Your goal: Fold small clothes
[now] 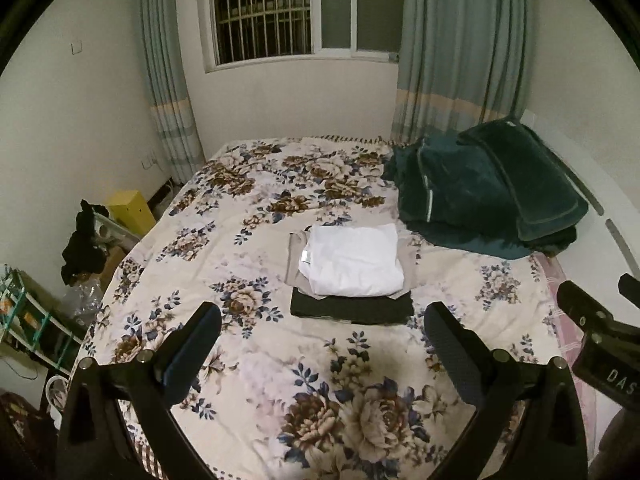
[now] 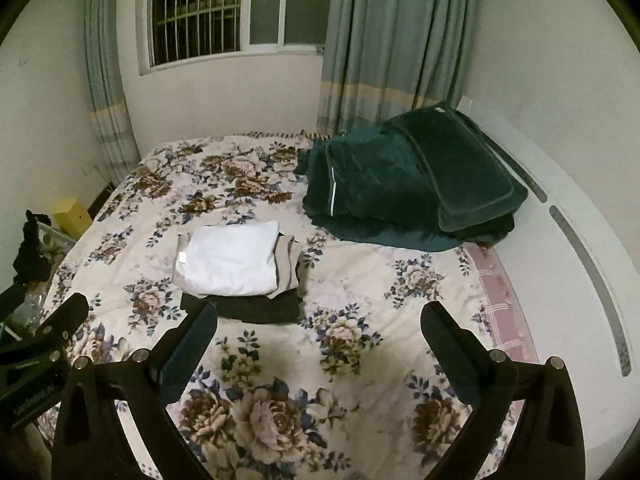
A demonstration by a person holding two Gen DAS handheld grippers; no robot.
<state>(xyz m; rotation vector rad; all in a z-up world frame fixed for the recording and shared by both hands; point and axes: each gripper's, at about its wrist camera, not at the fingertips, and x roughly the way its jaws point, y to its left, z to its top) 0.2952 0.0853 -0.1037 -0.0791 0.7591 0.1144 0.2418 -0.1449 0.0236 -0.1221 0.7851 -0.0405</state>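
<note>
Floral bed fills both views, a green blanket heaped at its far right. Mid-bed sits the folded pile, white shirt on top, apparently finished. Any next garment should be laid flat, clear of it. Left gripper and right gripper hover level above the near bed, jaws apart, empty.

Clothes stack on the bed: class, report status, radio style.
Left hand-held gripper open, empty. Right hand-held gripper open, empty. Clothes stack folded, white piece on top. Nothing in the way.
</note>
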